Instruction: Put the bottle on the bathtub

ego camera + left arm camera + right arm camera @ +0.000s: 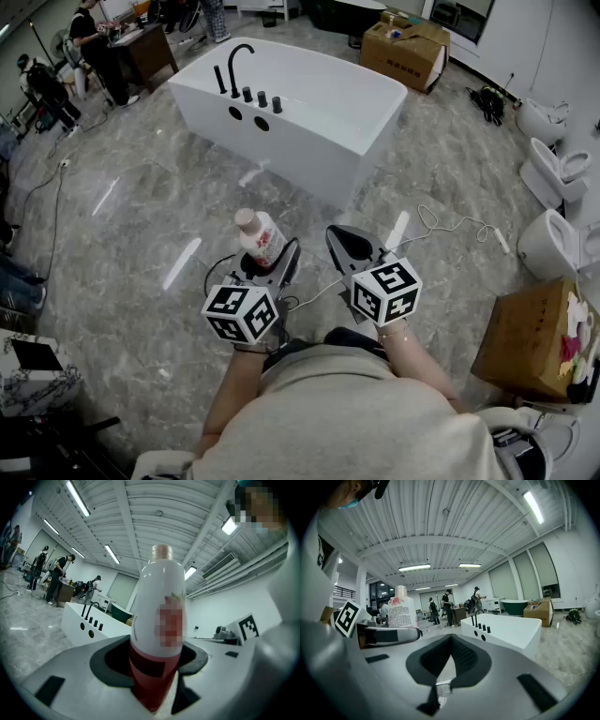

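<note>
Closest to the camera, the left tool (267, 255) is clamped around the lower part of the bottle (260, 234), which stands upright in its jaws with the cap on top. So the pickup part looks done to me. The right tool (352, 246) sits just beside it on the right, jaws closed together with nothing in them, so it's basically along for the ride. Both are held up over the grey marble floor (141, 216) with nothing under the bottle. The white bathtub (309, 112) is well apart from it, farther out and a bit to the right, with its black faucet (239, 61) at the left end. So what's left, I'd guess, is pretty much everything after the grab: carry it over, set it on the rim, let go.
</note>
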`<action>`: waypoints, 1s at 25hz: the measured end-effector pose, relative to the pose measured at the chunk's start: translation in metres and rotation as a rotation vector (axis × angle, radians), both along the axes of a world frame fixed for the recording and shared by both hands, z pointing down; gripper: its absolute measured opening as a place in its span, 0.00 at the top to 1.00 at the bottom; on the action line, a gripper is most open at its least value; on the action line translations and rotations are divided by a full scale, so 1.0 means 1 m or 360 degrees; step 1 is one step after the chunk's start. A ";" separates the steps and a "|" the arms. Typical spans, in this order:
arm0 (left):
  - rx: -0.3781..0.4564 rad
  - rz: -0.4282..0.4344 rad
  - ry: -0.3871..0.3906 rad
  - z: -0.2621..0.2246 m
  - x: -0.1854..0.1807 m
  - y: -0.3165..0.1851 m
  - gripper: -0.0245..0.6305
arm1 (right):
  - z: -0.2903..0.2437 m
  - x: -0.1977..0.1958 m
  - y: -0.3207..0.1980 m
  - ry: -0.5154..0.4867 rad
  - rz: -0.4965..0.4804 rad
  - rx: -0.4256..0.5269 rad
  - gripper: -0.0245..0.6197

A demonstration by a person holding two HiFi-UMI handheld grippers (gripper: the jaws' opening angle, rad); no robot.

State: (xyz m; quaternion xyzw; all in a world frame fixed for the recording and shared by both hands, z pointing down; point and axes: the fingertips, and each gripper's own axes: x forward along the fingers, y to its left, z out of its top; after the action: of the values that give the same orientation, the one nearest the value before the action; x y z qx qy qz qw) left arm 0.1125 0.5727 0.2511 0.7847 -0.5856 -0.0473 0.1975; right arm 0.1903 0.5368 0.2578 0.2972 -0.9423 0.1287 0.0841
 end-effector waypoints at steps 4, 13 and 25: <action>-0.0022 0.0017 -0.0031 0.004 0.008 -0.003 0.60 | 0.007 0.002 0.000 0.0024 -0.0007 -0.0009 0.96; -0.0012 0.0046 -0.0025 0.006 0.010 -0.011 0.60 | 0.009 0.005 -0.008 -0.0021 0.0018 -0.0030 0.96; 0.0038 -0.0069 -0.0066 0.010 0.016 -0.043 0.60 | 0.008 0.037 -0.040 -0.0205 0.0025 -0.0098 0.96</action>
State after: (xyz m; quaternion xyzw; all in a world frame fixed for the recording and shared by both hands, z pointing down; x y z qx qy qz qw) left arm 0.1286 0.5301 0.2609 0.7749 -0.6059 -0.0426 0.1748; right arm 0.2274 0.4965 0.2658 0.2931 -0.9390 0.1772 0.0313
